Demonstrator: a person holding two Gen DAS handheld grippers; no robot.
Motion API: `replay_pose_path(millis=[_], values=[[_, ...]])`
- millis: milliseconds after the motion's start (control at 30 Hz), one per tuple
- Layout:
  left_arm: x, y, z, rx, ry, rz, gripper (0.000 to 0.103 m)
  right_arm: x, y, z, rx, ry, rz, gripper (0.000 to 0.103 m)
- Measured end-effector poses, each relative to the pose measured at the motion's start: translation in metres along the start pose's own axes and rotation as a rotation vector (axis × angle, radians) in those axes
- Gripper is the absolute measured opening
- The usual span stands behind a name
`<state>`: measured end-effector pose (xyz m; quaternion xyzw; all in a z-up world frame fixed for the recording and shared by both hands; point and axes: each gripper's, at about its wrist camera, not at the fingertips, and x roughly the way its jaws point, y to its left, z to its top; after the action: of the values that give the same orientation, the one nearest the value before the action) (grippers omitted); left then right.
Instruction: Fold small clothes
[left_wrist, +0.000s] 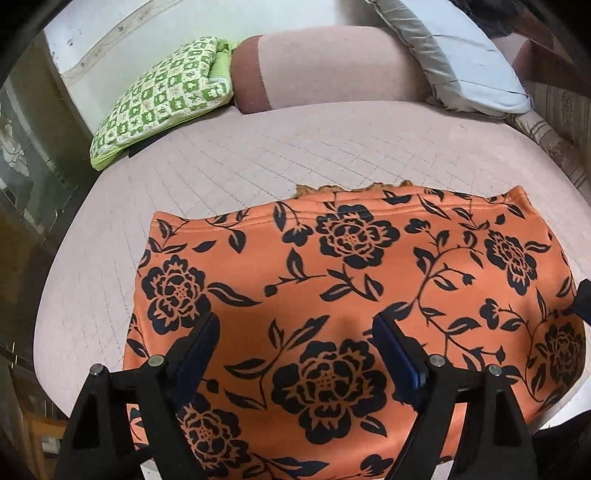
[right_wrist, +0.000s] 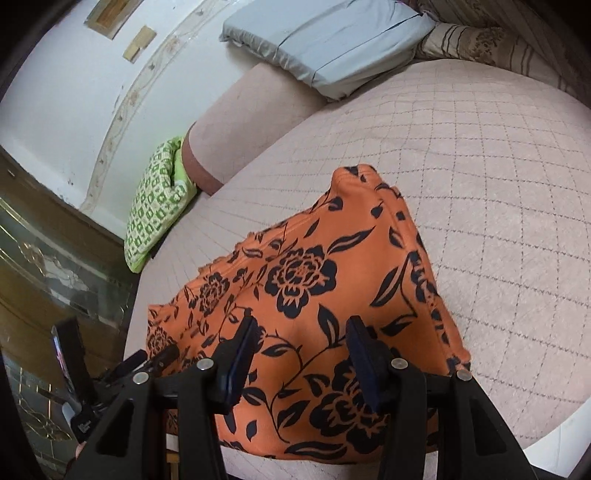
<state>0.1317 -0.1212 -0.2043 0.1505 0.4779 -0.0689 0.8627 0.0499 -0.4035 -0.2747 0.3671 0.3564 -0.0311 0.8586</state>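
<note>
An orange garment with black flowers (left_wrist: 351, 295) lies flat on the pink quilted bed (left_wrist: 258, 147), near its front edge. It also shows in the right wrist view (right_wrist: 314, 280), with a raised fold at its far end. My left gripper (left_wrist: 295, 328) is open above the garment's near part, holding nothing. My right gripper (right_wrist: 301, 332) is open above the garment's near right part, holding nothing. The left gripper shows at the lower left of the right wrist view (right_wrist: 140, 365).
A green checked pillow (left_wrist: 162, 99) lies at the far left of the bed. A pink bolster (left_wrist: 332, 66) and a grey-blue pillow (left_wrist: 461, 62) lie at the back. A striped cushion (right_wrist: 480, 44) is at the back right. A glass-fronted cabinet (right_wrist: 55, 258) stands left.
</note>
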Motion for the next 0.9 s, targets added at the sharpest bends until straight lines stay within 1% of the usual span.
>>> replay_pose_path(millis=[100, 200, 367, 433, 500, 533, 567, 600, 633, 667, 700, 733, 767, 833, 900], values=[[0.006, 0.012, 0.006, -0.011, 0.001, 0.047, 0.085, 0.002, 0.005, 0.01, -0.025, -0.023, -0.009, 0.053], [0.011, 0.034, 0.011, -0.061, 0.001, 0.092, 0.085, 0.007, 0.009, 0.022, -0.033, -0.036, -0.009, 0.053], [0.018, 0.058, 0.02, -0.126, -0.012, 0.162, 0.085, 0.027, 0.016, 0.051, -0.048, -0.051, -0.007, 0.053], [0.024, 0.063, 0.022, -0.153, 0.002, 0.171, 0.085, 0.037, 0.018, 0.062, -0.038, -0.053, 0.009, 0.053], [0.038, 0.065, 0.02, -0.164, 0.05, 0.175, 0.085, 0.052, 0.018, 0.073, -0.003, -0.026, 0.044, 0.054], [0.045, 0.062, 0.019, -0.158, 0.078, 0.177, 0.085, 0.059, 0.017, 0.076, 0.011, -0.006, 0.043, 0.054], [0.056, 0.059, 0.016, -0.146, 0.127, 0.18, 0.085, 0.071, 0.015, 0.078, 0.031, 0.025, 0.013, 0.054], [0.067, 0.057, 0.012, -0.135, 0.176, 0.168, 0.085, 0.085, 0.011, 0.08, 0.049, 0.063, -0.041, 0.055], [0.071, 0.056, 0.009, -0.135, 0.193, 0.161, 0.085, 0.095, 0.008, 0.08, 0.056, 0.098, -0.08, 0.056], [0.069, 0.057, 0.007, -0.148, 0.176, 0.157, 0.085, 0.113, 0.002, 0.08, 0.071, 0.168, -0.134, 0.056], [0.065, 0.059, 0.007, -0.156, 0.175, 0.148, 0.085, 0.119, -0.001, 0.08, 0.086, 0.186, -0.139, 0.056], [0.059, 0.062, 0.007, -0.159, 0.183, 0.129, 0.085, 0.117, 0.0, 0.083, 0.094, 0.167, -0.13, 0.056], [0.052, 0.066, 0.007, -0.166, 0.171, 0.113, 0.085, 0.111, 0.003, 0.085, 0.084, 0.143, -0.105, 0.056], [0.031, 0.076, 0.002, -0.176, 0.122, 0.11, 0.085, 0.094, 0.004, 0.086, 0.083, 0.089, -0.061, 0.056], [0.015, 0.088, -0.004, -0.177, 0.09, 0.115, 0.085, 0.074, -0.001, 0.085, 0.084, 0.041, -0.024, 0.056]])
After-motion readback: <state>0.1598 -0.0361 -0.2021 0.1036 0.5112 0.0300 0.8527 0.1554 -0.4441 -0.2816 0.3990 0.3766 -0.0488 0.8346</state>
